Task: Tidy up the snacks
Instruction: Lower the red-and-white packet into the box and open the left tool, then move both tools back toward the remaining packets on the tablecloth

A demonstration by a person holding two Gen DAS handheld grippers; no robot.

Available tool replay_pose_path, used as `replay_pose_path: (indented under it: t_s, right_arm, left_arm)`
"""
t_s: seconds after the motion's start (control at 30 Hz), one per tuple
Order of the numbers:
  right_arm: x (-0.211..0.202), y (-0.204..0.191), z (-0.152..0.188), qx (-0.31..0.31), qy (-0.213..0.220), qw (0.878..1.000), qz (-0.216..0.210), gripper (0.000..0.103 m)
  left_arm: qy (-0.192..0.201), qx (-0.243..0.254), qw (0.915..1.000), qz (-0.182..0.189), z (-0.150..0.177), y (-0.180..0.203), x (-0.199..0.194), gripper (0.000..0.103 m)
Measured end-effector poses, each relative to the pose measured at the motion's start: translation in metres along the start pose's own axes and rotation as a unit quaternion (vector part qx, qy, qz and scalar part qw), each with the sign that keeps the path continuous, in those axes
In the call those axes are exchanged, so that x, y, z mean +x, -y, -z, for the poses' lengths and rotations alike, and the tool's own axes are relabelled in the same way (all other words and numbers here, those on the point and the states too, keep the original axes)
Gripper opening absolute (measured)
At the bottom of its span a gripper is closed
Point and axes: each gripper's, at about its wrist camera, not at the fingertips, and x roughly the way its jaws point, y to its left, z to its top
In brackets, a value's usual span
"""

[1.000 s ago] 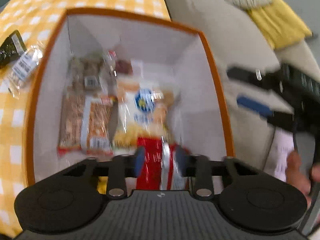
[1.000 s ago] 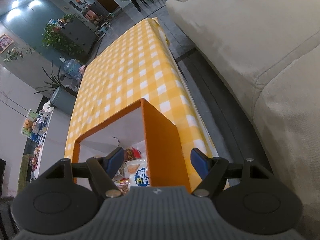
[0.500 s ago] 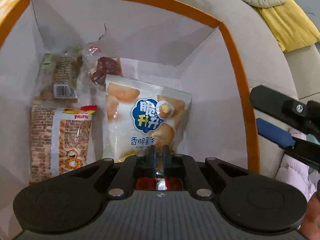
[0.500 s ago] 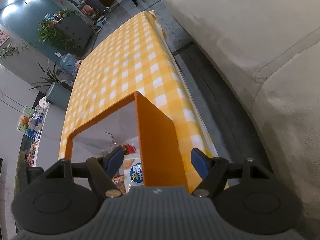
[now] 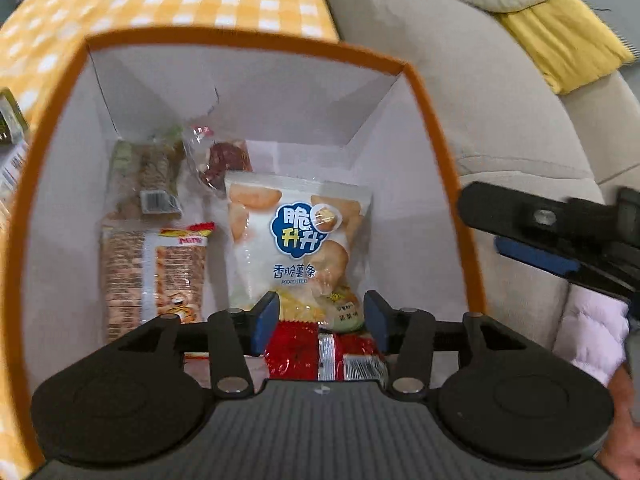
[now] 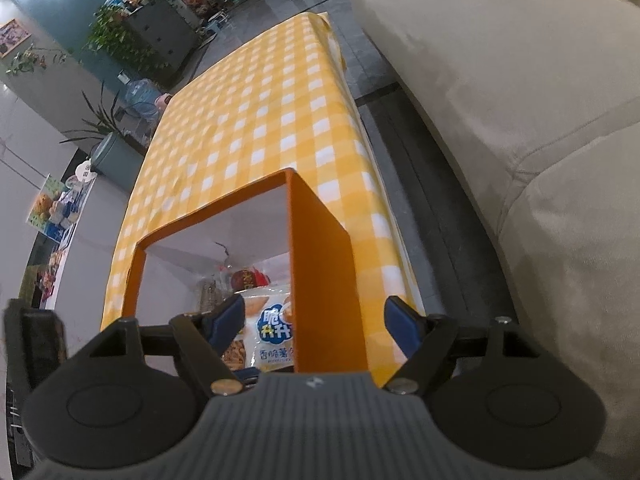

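An orange box (image 5: 436, 128) with white inner walls stands on the yellow checked table (image 6: 260, 120). Inside lie a white potato-stick bag (image 5: 300, 240), a cracker pack (image 5: 156, 276), a grain bar pack (image 5: 154, 176), a dark red snack (image 5: 224, 158) and a red packet (image 5: 320, 348). My left gripper (image 5: 318, 316) is open above the box, with the red packet lying loose below between its fingers. My right gripper (image 6: 316, 320) is open and empty, astride the box's right wall (image 6: 324, 272); it also shows in the left wrist view (image 5: 536, 240).
A beige sofa (image 6: 520, 100) runs along the right of the table, with a yellow cushion (image 5: 560, 36) on it. More snack packs (image 5: 10, 136) lie on the table left of the box. Plants and a cabinet (image 6: 140, 36) stand far behind.
My left gripper, shut on the red packet low in the box, has opened, let the packet go and drawn back upward. The right gripper stays open beside the box.
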Motion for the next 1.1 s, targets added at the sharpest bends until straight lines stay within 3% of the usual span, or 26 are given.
replay_pose_path:
  t_s: [0.1,0.23,0.37,0.43,0.73,0.93,1.1]
  right_arm:
    - [-0.001,-0.006,0.001,-0.006,-0.004,1.0,0.001,0.077]
    - [-0.003,-0.019,0.003,-0.023,-0.01,1.0,0.001,0.086]
    - [-0.007,-0.034,0.006,-0.043,-0.015,0.999,0.009,0.091]
    - [-0.008,-0.042,0.008,-0.054,-0.016,0.998,0.015,0.1]
    - [-0.01,-0.082,0.022,-0.103,-0.027,0.993,0.051,0.1]
    - [-0.012,-0.117,0.033,-0.132,-0.03,0.99,0.045,0.1]
    - [-0.008,-0.145,0.045,-0.153,-0.028,0.987,0.049,0.1]
  left_arm:
    - [0.014,0.006,0.9999,-0.005,0.006,-0.004,-0.021,0.066]
    - [0.038,0.03,0.9984,-0.03,0.01,-0.004,-0.049,0.083]
    - [0.061,0.042,0.9956,-0.057,0.016,-0.007,-0.076,0.086]
    - [0.072,0.041,0.9945,-0.064,0.018,-0.012,-0.087,0.086]
    - [0.097,0.045,0.989,-0.103,0.031,-0.04,-0.132,0.086]
    - [0.122,0.02,0.9868,-0.104,0.035,-0.071,-0.16,0.086]
    - [0.157,-0.006,0.9794,-0.126,0.038,-0.098,-0.179,0.086]
